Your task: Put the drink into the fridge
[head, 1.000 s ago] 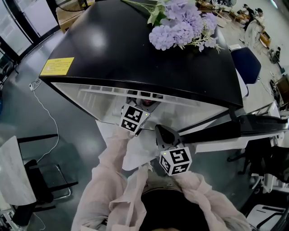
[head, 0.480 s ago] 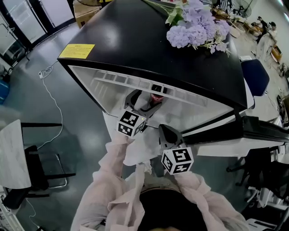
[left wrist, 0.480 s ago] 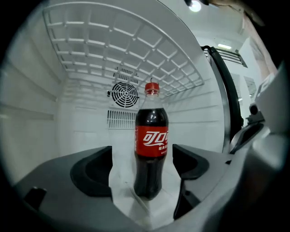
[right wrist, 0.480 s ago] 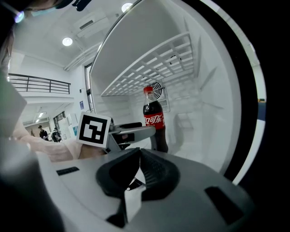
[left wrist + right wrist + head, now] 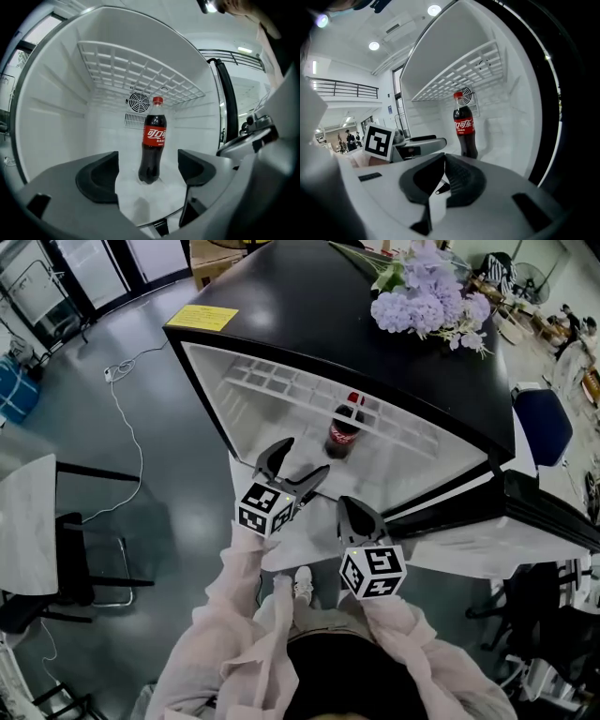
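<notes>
Where the floor is seen, far left: a white cable (image 5: 140,454) is laid across the grey floor, near a black chair frame (image 5: 80,563).
Sticker: a yellow sticker (image 5: 214,317) is stuck on the left corner of the fridge top.
Fridge: the black fridge (image 5: 300,292) is seen from above with its door open. The inside is white.
Shelf: a white wire shelf (image 5: 281,385) is fixed high up inside the fridge.
Sleeves: both arms are covered by pale pink sleeves (image 5: 239,615).
Left gripper: the left gripper (image 5: 302,460) is held at the fridge opening. Its jaws are spread wide and nothing is held between them. The bottle is seen past the jaws, further inside, and is not touched by them.
Cola bottle: the cola bottle (image 5: 343,427) is stood upright on the white fridge floor, under the wire shelf. A red cap and a red label are seen on it, and it is filled with dark drink. A round fan grille (image 5: 138,101) is set in the back wall behind it.
Right gripper: the right gripper (image 5: 349,507) is held just beside the left one, a little further from the fridge. Its jaws are pressed together with nothing between them.
Flowers: a bunch of purple flowers (image 5: 427,296) is laid on the right side of the fridge top.
Door: the fridge door (image 5: 534,521) is swung out to the right.
Blue chair: a blue chair (image 5: 544,423) is seen behind the door.
</notes>
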The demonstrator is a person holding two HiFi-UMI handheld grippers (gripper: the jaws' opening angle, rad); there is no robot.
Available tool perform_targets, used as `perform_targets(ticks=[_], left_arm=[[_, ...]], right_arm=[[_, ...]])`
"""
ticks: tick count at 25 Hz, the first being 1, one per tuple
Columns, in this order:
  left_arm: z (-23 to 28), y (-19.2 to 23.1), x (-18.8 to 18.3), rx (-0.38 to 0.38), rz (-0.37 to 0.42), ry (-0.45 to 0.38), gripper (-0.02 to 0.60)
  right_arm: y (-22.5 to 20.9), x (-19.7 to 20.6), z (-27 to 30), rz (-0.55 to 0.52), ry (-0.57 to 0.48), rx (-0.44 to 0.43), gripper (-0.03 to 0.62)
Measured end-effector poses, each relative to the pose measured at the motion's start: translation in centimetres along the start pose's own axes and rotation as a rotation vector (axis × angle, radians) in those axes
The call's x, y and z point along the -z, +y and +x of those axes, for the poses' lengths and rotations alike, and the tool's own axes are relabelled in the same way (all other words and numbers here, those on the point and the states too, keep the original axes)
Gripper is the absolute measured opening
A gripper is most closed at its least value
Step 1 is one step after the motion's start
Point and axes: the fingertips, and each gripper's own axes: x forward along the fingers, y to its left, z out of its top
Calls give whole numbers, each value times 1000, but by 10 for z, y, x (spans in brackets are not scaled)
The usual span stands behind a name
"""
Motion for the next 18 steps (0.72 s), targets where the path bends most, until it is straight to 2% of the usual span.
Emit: perform_targets(ticks=[8, 16, 18], left_arm=[[-55, -19, 0, -76, -53, -19, 390], [-119, -18, 14, -250, -92, -33, 189], [-136, -19, 17, -294, -101, -30, 156]], right_arm=[[11, 1, -11, -14, -6, -44, 12], [31, 6, -14, -31, 0, -114, 13], [37, 6, -14, -35, 0, -129, 13]])
